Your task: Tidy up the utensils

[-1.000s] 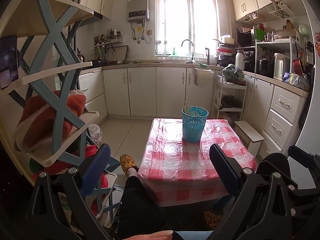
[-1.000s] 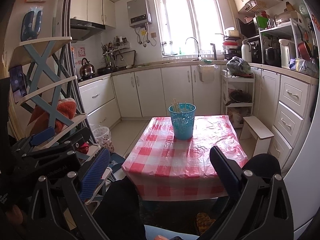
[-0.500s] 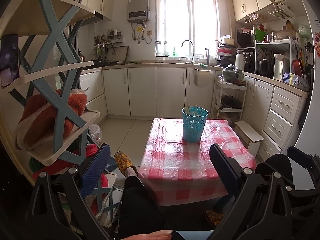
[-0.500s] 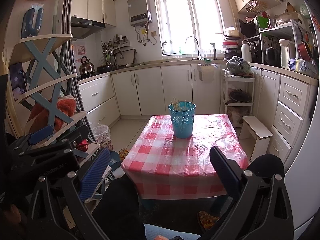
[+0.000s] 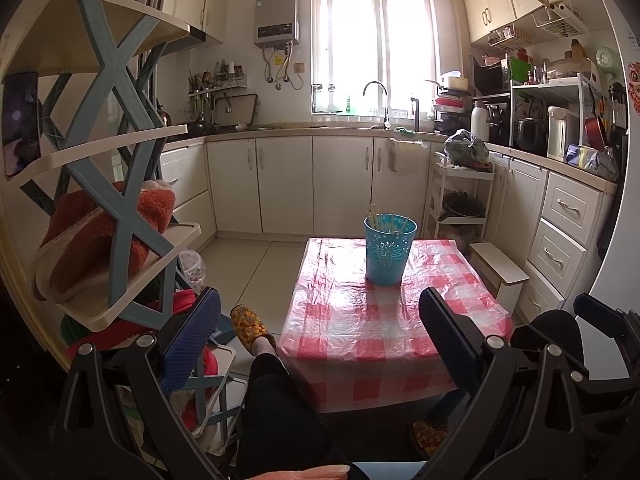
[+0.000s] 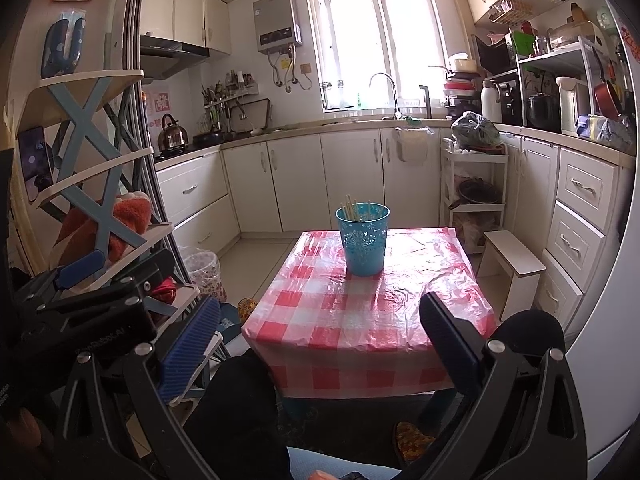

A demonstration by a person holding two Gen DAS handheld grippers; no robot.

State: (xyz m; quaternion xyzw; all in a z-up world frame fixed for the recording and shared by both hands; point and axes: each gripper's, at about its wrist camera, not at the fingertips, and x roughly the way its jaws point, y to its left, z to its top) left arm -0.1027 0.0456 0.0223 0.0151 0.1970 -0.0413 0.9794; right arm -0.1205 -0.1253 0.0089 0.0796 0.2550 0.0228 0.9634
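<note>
At frame bottom we log two grippers: left gripper [image 5: 320, 332] and right gripper [image 6: 320, 336], both spread wide, holding nothing. Mid-frame on the red-checked table [image 5: 384, 320] stands one blue perforated cup [image 5: 389, 250] holding pale chopsticks [image 5: 376, 218], too bunched to count. No writing legible.

Left tool [image 5: 320, 336]: black frame of angular plastic struts with silver round-head screws at the joints; one finger [image 5: 191, 340] carries a blue ribbed pad, the other [image 5: 448, 340] appears dark. Right tool [image 6: 320, 336]: the same black strut frame and silver screws, blue ribbed pad on one finger [image 6: 188, 348]. Faint grey lettering shows on the black housing seen in the right wrist view. The person wears black trousers [image 5: 276, 420] and yellow-orange crocheted slippers [image 5: 249, 325].
</note>
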